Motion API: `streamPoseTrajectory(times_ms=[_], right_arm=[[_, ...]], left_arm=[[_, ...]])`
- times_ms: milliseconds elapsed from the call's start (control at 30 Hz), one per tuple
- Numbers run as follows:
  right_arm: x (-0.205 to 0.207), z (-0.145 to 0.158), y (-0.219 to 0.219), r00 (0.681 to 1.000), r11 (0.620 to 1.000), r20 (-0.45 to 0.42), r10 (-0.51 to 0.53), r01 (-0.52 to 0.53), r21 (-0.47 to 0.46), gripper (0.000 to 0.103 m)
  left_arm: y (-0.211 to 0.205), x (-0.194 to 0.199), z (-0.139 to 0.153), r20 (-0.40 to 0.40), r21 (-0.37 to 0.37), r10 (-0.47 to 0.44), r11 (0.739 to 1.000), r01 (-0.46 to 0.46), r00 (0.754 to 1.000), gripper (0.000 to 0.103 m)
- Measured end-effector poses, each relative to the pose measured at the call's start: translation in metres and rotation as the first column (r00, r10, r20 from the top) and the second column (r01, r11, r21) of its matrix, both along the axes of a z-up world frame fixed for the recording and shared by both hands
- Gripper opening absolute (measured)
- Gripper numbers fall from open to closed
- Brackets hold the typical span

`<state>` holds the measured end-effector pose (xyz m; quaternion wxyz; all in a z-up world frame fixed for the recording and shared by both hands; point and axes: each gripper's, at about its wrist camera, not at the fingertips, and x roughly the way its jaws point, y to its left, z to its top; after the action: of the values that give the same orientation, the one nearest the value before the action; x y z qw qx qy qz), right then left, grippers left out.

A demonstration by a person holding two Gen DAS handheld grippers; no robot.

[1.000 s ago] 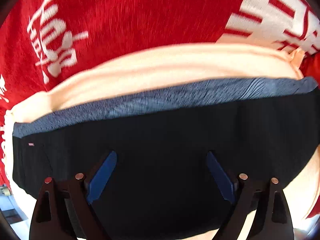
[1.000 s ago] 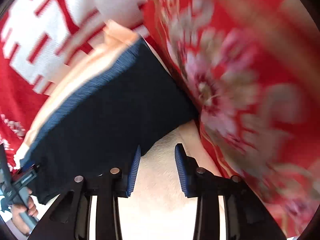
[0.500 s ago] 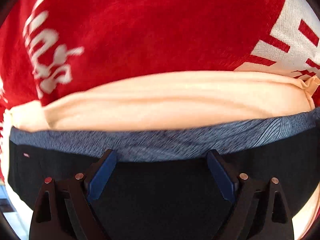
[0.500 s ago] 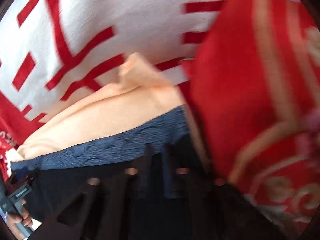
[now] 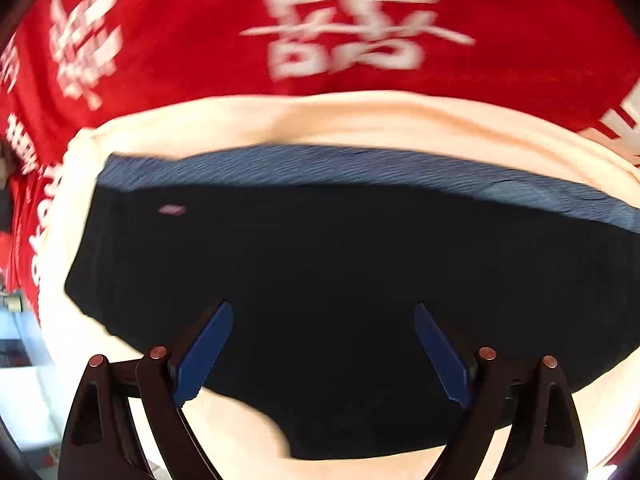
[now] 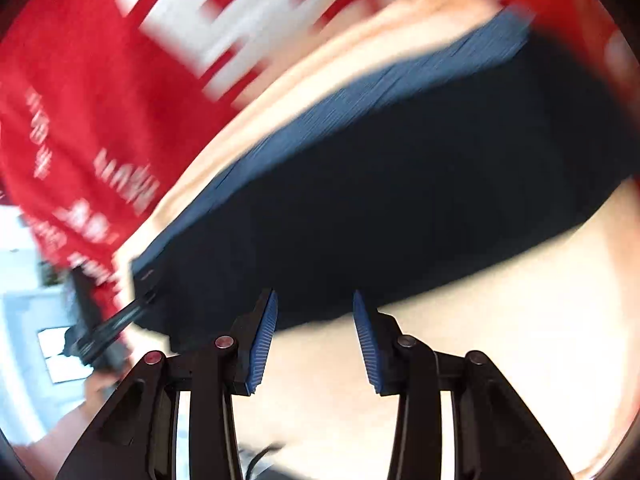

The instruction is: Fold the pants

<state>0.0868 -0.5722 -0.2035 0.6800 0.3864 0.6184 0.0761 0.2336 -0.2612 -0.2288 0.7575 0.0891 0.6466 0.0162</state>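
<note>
Dark pants [image 5: 320, 240] lie flat with a blue-grey waistband [image 5: 320, 168] along their far edge and a small pink label [image 5: 172, 210] near the left end. They rest on a cream cloth [image 5: 360, 120]. My left gripper [image 5: 322, 306] hangs open over the pants' near half, nothing between its blue pads. In the right wrist view the pants [image 6: 400, 200] run diagonally. My right gripper [image 6: 315, 293] sits over their near edge, its jaws opening with no fabric pinched. The left gripper [image 6: 104, 332] shows blurred at that view's left edge.
A red blanket [image 5: 180, 40] with white characters covers the surface beyond the clothes. The cream cloth [image 6: 480, 340] spreads wide on the near side of the pants. A hand [image 6: 96, 392] holds the left gripper's handle. Pale floor or furniture shows at the far left.
The right gripper was shut half a second ago near the waistband's right end; now it stands open over the pants' near edge. The left gripper has slid sideways towards the pants' left end.
</note>
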Motion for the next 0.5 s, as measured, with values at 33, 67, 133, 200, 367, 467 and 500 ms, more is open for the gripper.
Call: streamPoseTrajectory(times_ms=[33, 67, 133, 200, 367, 467, 500], right_arm=[[0.001, -0.002, 0.018, 1.000, 0.999, 0.001, 0.015, -0.015, 0.037, 0.043], [0.001, -0.003, 0.043, 0.999, 0.996, 0.004, 0.034, -0.034, 0.079, 0.043], [0.008, -0.007, 0.085, 0.998, 0.987, 0.011, 0.062, -0.063, 0.150, 0.043], [0.009, -0.007, 0.128, 0.997, 0.972, 0.016, 0.079, -0.081, 0.222, 0.043], [-0.012, -0.032, 0.211, 0.997, 0.941, 0.012, 0.071, -0.071, 0.332, 0.043], [-0.009, -0.052, 0.242, 0.999, 0.932, -0.014, 0.032, -0.025, 0.360, 0.043], [-0.008, -0.057, 0.251, 1.000, 0.930, -0.020, 0.015, -0.006, 0.366, 0.043]], left_arm=[[0.014, 0.001, 0.000, 0.004, 0.007, -0.001, 1.000, 0.001, 1.000, 0.093], [0.022, 0.000, -0.001, 0.008, 0.013, -0.005, 1.000, 0.005, 1.000, 0.093], [0.050, 0.000, -0.003, 0.024, 0.027, -0.015, 1.000, 0.015, 1.000, 0.093], [0.086, -0.007, -0.013, 0.028, 0.046, -0.020, 0.999, 0.018, 0.999, 0.093], [0.161, 0.003, -0.024, 0.073, 0.107, -0.055, 0.993, 0.047, 0.996, 0.093], [0.199, 0.014, -0.049, 0.049, 0.119, -0.057, 0.992, 0.051, 0.997, 0.098], [0.211, 0.015, -0.053, 0.053, 0.068, -0.048, 0.997, 0.045, 0.997, 0.103]])
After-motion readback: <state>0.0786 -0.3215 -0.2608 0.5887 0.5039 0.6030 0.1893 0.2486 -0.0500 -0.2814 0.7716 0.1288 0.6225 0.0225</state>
